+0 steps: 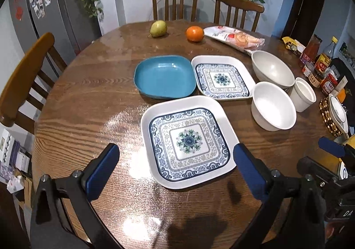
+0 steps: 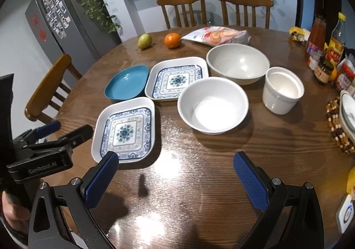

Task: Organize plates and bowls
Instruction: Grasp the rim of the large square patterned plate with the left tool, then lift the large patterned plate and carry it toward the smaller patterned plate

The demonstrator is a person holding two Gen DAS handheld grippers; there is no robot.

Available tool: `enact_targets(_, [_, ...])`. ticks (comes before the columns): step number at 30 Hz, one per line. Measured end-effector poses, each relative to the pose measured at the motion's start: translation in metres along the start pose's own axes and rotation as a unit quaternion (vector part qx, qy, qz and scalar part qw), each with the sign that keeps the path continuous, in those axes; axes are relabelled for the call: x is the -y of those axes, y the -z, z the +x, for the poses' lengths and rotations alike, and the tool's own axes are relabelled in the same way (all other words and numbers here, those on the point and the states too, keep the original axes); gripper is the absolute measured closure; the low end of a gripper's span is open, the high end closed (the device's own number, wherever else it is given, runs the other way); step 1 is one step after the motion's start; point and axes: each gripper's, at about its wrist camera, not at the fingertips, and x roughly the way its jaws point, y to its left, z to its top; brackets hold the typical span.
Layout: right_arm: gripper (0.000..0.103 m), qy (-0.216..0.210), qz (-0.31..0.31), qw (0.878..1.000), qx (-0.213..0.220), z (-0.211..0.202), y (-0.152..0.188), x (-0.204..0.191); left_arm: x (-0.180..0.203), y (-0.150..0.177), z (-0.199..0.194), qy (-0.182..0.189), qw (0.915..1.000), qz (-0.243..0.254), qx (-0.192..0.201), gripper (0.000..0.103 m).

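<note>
Both grippers, left (image 1: 176,169) and right (image 2: 175,179), fingers wide and empty, flank the near patterned plate (image 1: 188,146)

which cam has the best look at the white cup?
Right wrist: the white cup sits whole and large, its inside visible, beside the two bowls. Left wrist shows it smaller, near the right edge, more distorted.

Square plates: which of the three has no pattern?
The blue plate, farthest left in the back row. It is plain teal all over, while the two white plates carry blue floral patterns.
</note>
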Motion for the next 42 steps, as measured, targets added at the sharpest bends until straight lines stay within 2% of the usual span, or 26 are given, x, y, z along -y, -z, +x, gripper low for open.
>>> enact_targets(8, [0.0, -0.026, 0.006, 0.999, -0.021, 0.024, -0.001, -0.008, -0.008, 0.001, 0.017, -0.008, 0.9999, 0.006, -0.013, 0.003])
enact_targets(10, [0.0, -0.03, 0.006, 0.999, -0.024, 0.03, -0.002, -0.011, -0.011, 0.002, 0.022, -0.01, 0.9998, 0.006, -0.017, 0.008])
enact_targets(15, [0.0, -0.045, 0.009, 0.998, -0.034, 0.046, -0.004, -0.019, -0.02, 0.002, 0.038, -0.009, 0.9994, 0.004, -0.032, 0.014])
enact_targets(19, [0.0, -0.051, 0.013, 0.998, -0.046, 0.06, -0.004, -0.025, -0.027, 0.005, 0.05, 0.004, 0.9988, -0.003, -0.049, 0.028])
enact_targets(22, [0.002, -0.048, 0.011, 0.998, -0.05, 0.069, -0.006, -0.028, -0.032, 0.007, 0.057, 0.014, 0.9978, -0.009, -0.063, 0.033])
enact_targets(24, [0.01, -0.046, 0.011, 0.997, -0.052, 0.074, -0.007, -0.029, -0.034, 0.008, 0.06, 0.018, 0.9975, -0.01, -0.068, 0.034])
enact_targets(28, [0.019, -0.041, 0.014, 0.997, -0.063, 0.087, -0.01, -0.028, -0.034, 0.007, 0.064, 0.019, 0.9976, -0.005, -0.067, 0.041])
enact_targets(30, [0.03, -0.042, 0.015, 0.997, -0.069, 0.093, -0.011, -0.029, -0.035, 0.007, 0.068, 0.02, 0.9972, -0.006, -0.072, 0.046])
enact_targets(34, [0.045, -0.048, 0.01, 0.995, -0.086, 0.104, -0.012, -0.034, -0.039, 0.01, 0.076, 0.032, 0.9955, -0.013, -0.089, 0.062])
enact_targets(36, [0.063, -0.051, 0.009, 0.994, -0.097, 0.111, -0.012, -0.036, -0.04, 0.011, 0.078, 0.034, 0.9947, -0.016, -0.096, 0.066])
enact_targets(40, [0.076, -0.054, 0.011, 0.992, -0.113, 0.118, -0.01, -0.034, -0.044, 0.011, 0.076, 0.032, 0.9951, -0.02, -0.092, 0.074])
enact_targets(42, [0.088, -0.051, 0.015, 0.992, -0.113, 0.118, -0.01, -0.03, -0.048, 0.011, 0.076, 0.029, 0.9952, -0.027, -0.089, 0.08])
